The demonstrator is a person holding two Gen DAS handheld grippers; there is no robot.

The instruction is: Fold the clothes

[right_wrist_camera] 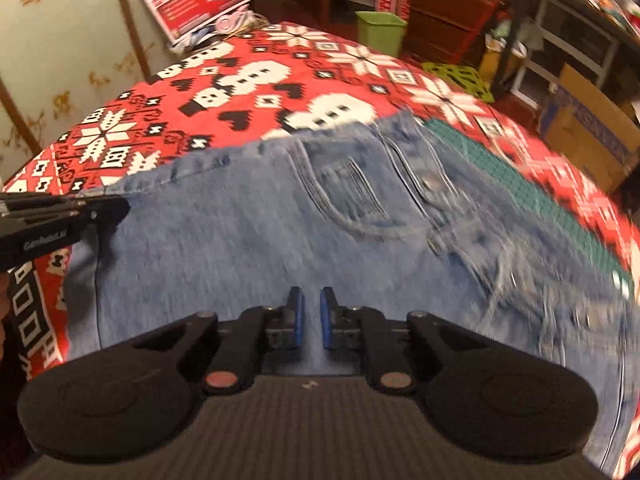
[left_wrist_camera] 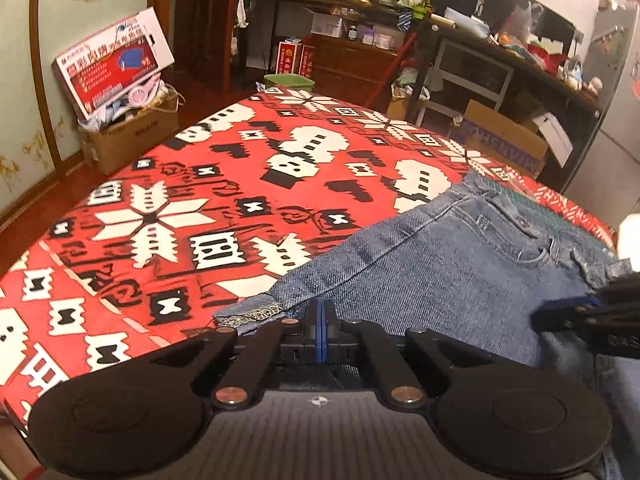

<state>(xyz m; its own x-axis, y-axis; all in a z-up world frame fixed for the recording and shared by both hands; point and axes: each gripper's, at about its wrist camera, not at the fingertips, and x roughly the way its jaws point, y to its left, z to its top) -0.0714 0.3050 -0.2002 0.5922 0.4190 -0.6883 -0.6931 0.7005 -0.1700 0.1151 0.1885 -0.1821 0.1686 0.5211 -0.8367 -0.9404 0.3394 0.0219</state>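
1 pr blue jeans [right_wrist_camera: 256, 240], lying flat on the red-white-black patterned blanket [left_wrist_camera: 160, 208], waistband end toward the blanket's far right, leg hem at the near edge. 1 green mat [right_wrist_camera: 492, 168] under the jeans' far-right edge. 1 green bin [right_wrist_camera: 380, 30] beyond the blanket's far edge; 1 red-white box [left_wrist_camera: 114, 64] off its far-left corner (print too small to read).

2 grippers. Left gripper [left_wrist_camera: 320, 320]: angled down at the hem, blue pads pressed together; can't tell if denim is caught. Body reads "GenRobot.AI". Right gripper [right_wrist_camera: 311, 312]: angled down over mid-jeans, jaws nearly closed w/ narrow gap; grip on cloth unclear.
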